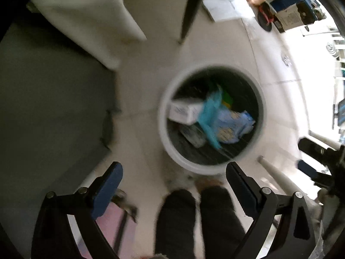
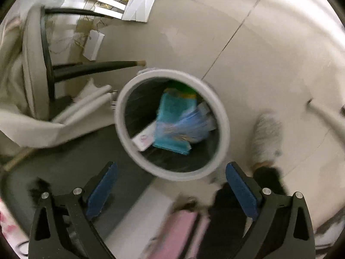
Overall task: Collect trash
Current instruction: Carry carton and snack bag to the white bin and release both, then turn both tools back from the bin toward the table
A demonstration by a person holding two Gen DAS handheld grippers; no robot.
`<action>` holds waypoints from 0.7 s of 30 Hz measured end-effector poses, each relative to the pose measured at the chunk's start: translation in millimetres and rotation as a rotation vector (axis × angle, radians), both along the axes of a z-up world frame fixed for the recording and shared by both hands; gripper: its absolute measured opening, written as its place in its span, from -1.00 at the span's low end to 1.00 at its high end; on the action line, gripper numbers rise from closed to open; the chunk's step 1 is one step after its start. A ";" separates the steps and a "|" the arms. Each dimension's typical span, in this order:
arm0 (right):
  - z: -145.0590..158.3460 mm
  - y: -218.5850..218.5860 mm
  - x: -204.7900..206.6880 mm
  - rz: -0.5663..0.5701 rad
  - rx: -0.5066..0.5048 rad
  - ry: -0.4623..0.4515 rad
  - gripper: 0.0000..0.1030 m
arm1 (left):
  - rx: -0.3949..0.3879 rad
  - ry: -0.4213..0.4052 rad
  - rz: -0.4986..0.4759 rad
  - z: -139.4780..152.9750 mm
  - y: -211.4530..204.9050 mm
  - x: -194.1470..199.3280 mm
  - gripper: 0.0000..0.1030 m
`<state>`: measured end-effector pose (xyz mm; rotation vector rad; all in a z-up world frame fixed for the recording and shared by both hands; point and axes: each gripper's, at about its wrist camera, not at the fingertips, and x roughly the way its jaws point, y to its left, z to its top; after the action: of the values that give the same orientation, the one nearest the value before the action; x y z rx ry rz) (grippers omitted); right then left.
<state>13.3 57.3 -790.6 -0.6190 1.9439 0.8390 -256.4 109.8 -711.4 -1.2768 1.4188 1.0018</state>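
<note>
A round white bin (image 1: 165, 138) with a black liner stands on the pale tiled floor. In it lie a white box (image 1: 183, 110), a teal bag (image 1: 208, 112) and a blue-and-white plastic pack (image 1: 232, 125). My left gripper (image 1: 174, 166) hangs above the bin's near rim, pointing steeply down, open and empty. The right wrist view shows the same bin (image 2: 224, 125) from another side, with the teal bag (image 2: 172, 112), the white box (image 2: 143, 140) and the plastic pack (image 2: 192, 125). My right gripper (image 2: 171, 165) is open too, with nothing between its blue pads (image 2: 241, 190).
A grey rug (image 1: 54, 108) lies left of the bin. A chair with black legs (image 2: 97, 68) and a white cloth (image 2: 32, 127) stand beside it. A person's dark trouser legs (image 1: 176, 220) and a fluffy slipper (image 2: 266, 133) are close to the bin. Boxes (image 1: 224, 8) sit farther off.
</note>
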 end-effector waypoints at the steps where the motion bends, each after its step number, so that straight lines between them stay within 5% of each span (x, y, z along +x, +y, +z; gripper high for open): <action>1: 7.0 1.1 -2.4 0.039 0.004 -0.041 0.96 | 0.027 0.015 -0.015 6.3 0.2 1.0 0.90; 8: 57.0 0.5 -19.6 0.256 0.037 -0.255 0.96 | 0.129 0.093 -0.096 55.3 -2.9 6.9 0.90; 21: 166.9 -3.5 -28.5 0.331 0.126 -0.329 0.96 | 0.161 0.098 -0.093 145.8 -26.3 7.5 0.90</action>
<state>-15.2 53.9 -623.7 -0.9552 1.5014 0.9846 -249.0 83.4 -565.6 -1.0480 1.4278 1.1038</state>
